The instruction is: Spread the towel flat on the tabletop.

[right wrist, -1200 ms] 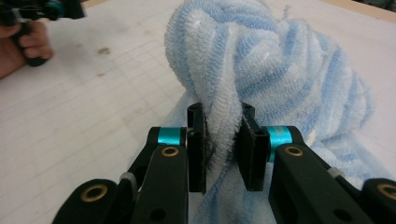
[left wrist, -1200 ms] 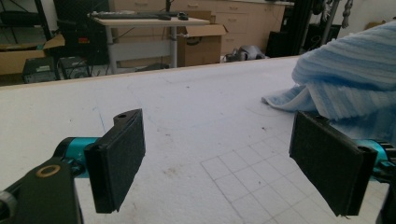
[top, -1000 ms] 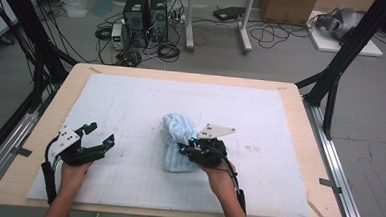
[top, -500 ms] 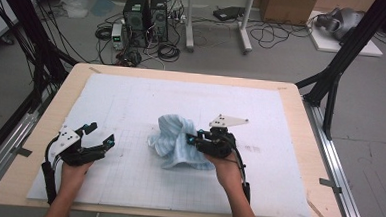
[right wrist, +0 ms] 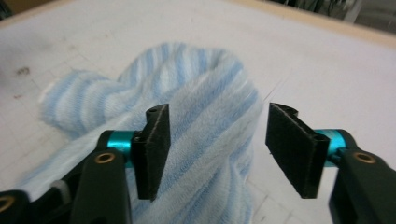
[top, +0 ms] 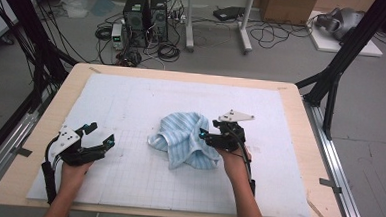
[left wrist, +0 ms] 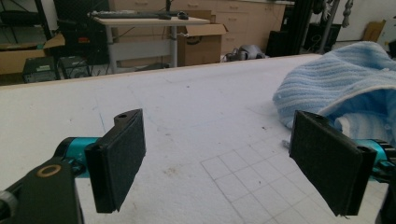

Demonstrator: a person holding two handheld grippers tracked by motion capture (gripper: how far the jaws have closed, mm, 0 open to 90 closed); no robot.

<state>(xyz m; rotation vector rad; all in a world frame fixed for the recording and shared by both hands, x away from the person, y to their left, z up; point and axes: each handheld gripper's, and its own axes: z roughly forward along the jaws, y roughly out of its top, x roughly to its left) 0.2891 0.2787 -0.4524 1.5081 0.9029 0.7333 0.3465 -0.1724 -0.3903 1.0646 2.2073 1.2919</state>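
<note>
Two pads of the right gripper stand apart, having just been opening, with a ridge of the striped blue towel between them but unpressed. From this gripper the towel lies directly ahead and touching, toward the table's middle, bunched, its longer run going diagonally toward the person. The left gripper rests well apart to the left, jaws wide on nothing; the right hand is plainly nearer. Fabric is soft terry, pale blue with white stripes, crumpled on the white gridded mat.
</note>
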